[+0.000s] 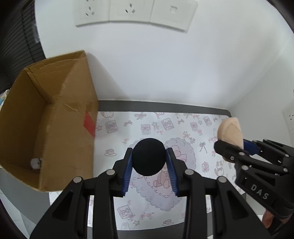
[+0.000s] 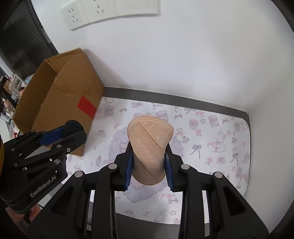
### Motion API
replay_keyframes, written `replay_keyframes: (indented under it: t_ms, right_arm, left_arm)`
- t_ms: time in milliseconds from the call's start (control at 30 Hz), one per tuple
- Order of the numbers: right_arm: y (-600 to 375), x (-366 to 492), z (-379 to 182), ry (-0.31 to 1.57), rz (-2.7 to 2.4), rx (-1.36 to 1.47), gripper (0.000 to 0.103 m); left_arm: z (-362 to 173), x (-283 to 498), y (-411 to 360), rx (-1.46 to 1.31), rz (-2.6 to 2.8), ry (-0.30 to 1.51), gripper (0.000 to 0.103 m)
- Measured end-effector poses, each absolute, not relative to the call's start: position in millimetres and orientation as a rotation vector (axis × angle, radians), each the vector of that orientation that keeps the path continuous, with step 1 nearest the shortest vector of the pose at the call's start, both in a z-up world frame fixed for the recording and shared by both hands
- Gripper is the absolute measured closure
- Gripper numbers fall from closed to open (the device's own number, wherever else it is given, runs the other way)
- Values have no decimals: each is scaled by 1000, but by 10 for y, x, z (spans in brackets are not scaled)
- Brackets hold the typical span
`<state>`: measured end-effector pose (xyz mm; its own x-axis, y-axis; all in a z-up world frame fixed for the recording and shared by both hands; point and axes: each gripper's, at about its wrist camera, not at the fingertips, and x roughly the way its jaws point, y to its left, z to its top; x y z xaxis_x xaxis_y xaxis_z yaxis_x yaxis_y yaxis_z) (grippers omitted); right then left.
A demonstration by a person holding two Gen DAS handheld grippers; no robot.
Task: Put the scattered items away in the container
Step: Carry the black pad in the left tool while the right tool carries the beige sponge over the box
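My left gripper (image 1: 149, 156) is shut on a black foam ball (image 1: 148, 156), held above the patterned mat (image 1: 128, 128). The same ball (image 2: 72, 125) shows at the left gripper's tips in the right wrist view. My right gripper (image 2: 148, 160) is shut on a rolled beige insole (image 2: 149, 147) printed with letters; the insole (image 1: 229, 132) also appears at the right edge of the left wrist view. An open cardboard box (image 1: 55, 119) with a red label stands to the left against the wall, and a small white item (image 1: 35, 163) lies inside it. The box (image 2: 60, 95) sits left of both grippers.
White walls close the back and the right side, with socket plates (image 1: 132, 12) high up. A dark table edge (image 1: 161, 105) runs along the wall behind the mat. A person's hand (image 2: 35, 211) shows under the left gripper's body.
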<state>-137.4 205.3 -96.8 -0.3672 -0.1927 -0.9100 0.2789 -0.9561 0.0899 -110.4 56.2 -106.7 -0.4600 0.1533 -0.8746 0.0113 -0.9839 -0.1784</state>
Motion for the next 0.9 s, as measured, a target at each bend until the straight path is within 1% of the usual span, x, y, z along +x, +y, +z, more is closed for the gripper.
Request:
replay_keyframes:
  t_ms: [533,900]
  right_arm:
    - [1658,-1301,-486,155,-2396,1449,72]
    - [1250,-1316,-346,191,-2364,1396,72]
  left_arm:
    - [-621,-936,113,-1475,2717,-279,68]
    - [-511,-916,-304,-1457,2769,-324,68]
